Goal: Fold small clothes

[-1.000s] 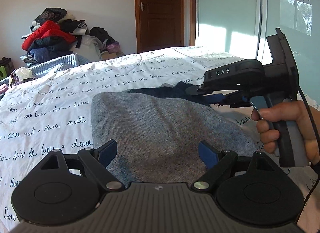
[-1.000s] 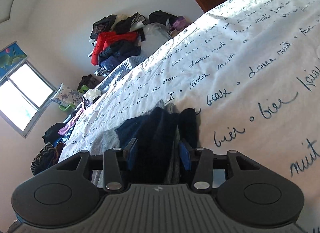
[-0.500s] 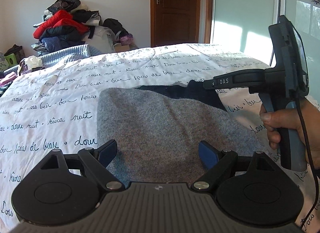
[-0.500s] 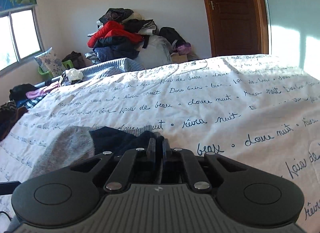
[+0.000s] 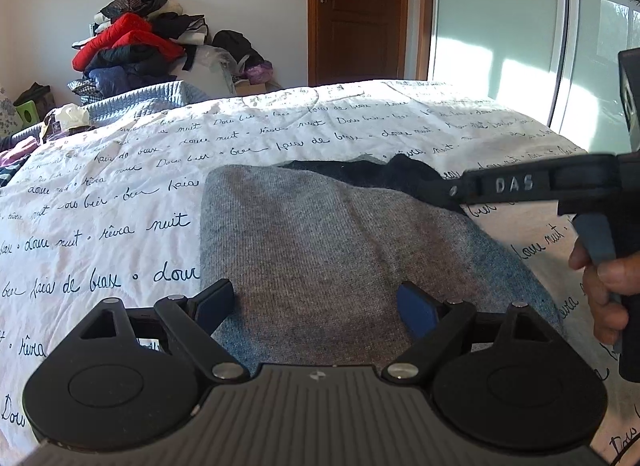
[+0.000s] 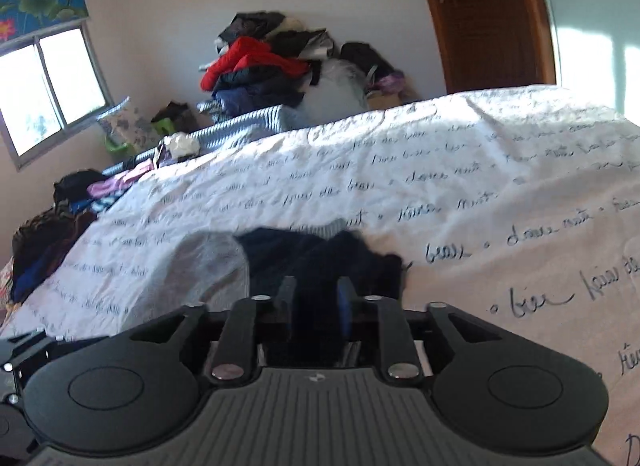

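Note:
A small grey knit garment [image 5: 328, 250] with a dark navy part [image 5: 360, 171] at its far end lies on the white bed cover with script writing [image 5: 120, 193]. My left gripper [image 5: 314, 304] is open, its fingers spread just above the garment's near part. My right gripper [image 6: 314, 298] is partly open with the navy cloth [image 6: 320, 254] lying between its fingers; in the left wrist view it comes in from the right [image 5: 444, 189] and rests at the navy end.
A pile of clothes [image 5: 136, 49] sits behind the bed by the wall, beside a brown door [image 5: 360, 13]. More clothes [image 6: 72, 201] lie at the bed's left edge under a window [image 6: 48, 85]. A glass wardrobe door [image 5: 520, 25] stands at the right.
My right gripper was shut on the navy cloth half a second ago; its jaws have parted and it has drawn back slightly. The left gripper stayed open and hardly moved.

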A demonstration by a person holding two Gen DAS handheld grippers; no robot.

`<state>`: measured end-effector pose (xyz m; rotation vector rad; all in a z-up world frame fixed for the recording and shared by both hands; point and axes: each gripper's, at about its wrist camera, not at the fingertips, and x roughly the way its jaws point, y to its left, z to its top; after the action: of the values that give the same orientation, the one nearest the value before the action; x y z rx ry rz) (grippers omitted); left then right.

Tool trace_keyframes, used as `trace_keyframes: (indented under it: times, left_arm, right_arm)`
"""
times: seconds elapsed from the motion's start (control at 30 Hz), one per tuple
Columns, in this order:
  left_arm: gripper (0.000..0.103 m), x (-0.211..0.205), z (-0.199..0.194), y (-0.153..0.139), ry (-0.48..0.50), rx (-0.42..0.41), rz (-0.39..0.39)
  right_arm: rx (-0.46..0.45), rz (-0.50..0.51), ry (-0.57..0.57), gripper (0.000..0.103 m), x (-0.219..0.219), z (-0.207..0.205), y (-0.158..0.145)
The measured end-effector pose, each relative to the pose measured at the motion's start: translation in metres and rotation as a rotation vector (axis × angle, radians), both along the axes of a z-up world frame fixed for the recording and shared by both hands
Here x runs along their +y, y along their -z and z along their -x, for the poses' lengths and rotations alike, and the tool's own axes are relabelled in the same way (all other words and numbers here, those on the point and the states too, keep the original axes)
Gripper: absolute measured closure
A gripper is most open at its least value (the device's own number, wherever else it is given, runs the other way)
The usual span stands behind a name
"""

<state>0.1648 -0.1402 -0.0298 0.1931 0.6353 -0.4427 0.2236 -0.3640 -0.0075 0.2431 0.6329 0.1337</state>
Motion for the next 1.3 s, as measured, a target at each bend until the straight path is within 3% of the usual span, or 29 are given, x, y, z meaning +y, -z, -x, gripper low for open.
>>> trace_keyframes:
  times: [0.03, 0.1, 0.17, 0.23, 0.4, 0.47, 0.53, 0.6, 0.67, 0.8, 0.87, 1.3]
  left_arm:
    - [0.015, -0.001, 0.000, 0.000, 0.002, -0.001, -0.004]
    - [0.015, 0.002, 0.001, -0.002, 0.003, -0.015, 0.002]
    - [0.015, 0.009, -0.002, -0.006, -0.014, -0.046, 0.016]
    - [0.012, 0.022, -0.013, -0.010, -0.049, -0.049, 0.045]
    - [0.011, 0.066, -0.064, -0.004, -0.127, 0.099, 0.215]
    - [0.011, 0.075, -0.079, 0.001, -0.180, 0.145, 0.216]
    - [0.011, 0.076, -0.084, 0.002, -0.224, 0.148, 0.172]
    - [0.011, 0.076, -0.082, -0.001, -0.263, 0.116, 0.144]
    - [0.011, 0.074, -0.076, -0.006, -0.297, 0.072, 0.111]
    - [0.011, 0.073, -0.064, -0.009, -0.356, 0.032, 0.065]
    - [0.011, 0.074, -0.058, -0.009, -0.378, 0.029, 0.057]
    - [0.012, 0.092, 0.004, -0.002, -0.402, 0.088, 0.043]
  right_arm:
    - [0.010, 0.047, 0.007, 0.031, 0.005, -0.001, 0.005]
    - [-0.004, 0.081, 0.039, 0.031, 0.004, 0.004, 0.008]
    - [-0.034, 0.010, 0.071, 0.031, -0.008, 0.011, 0.005]
    - [-0.035, -0.080, 0.106, 0.018, -0.026, 0.015, 0.005]
    - [0.078, -0.328, 0.077, 0.015, -0.064, 0.008, 0.027]
    - [0.078, -0.420, 0.075, 0.015, -0.071, 0.009, 0.037]
    - [0.063, -0.450, 0.087, 0.015, -0.073, 0.012, 0.038]
    - [0.030, -0.393, 0.142, 0.015, -0.067, 0.017, 0.031]
    - [-0.009, -0.244, 0.164, 0.015, -0.049, 0.026, 0.013]
    - [-0.107, -0.055, 0.069, 0.014, -0.006, 0.054, -0.020]
    - [-0.112, -0.010, 0.026, 0.007, 0.014, 0.069, -0.027]
    - [0.051, -0.008, -0.078, 0.004, 0.059, 0.145, -0.011]
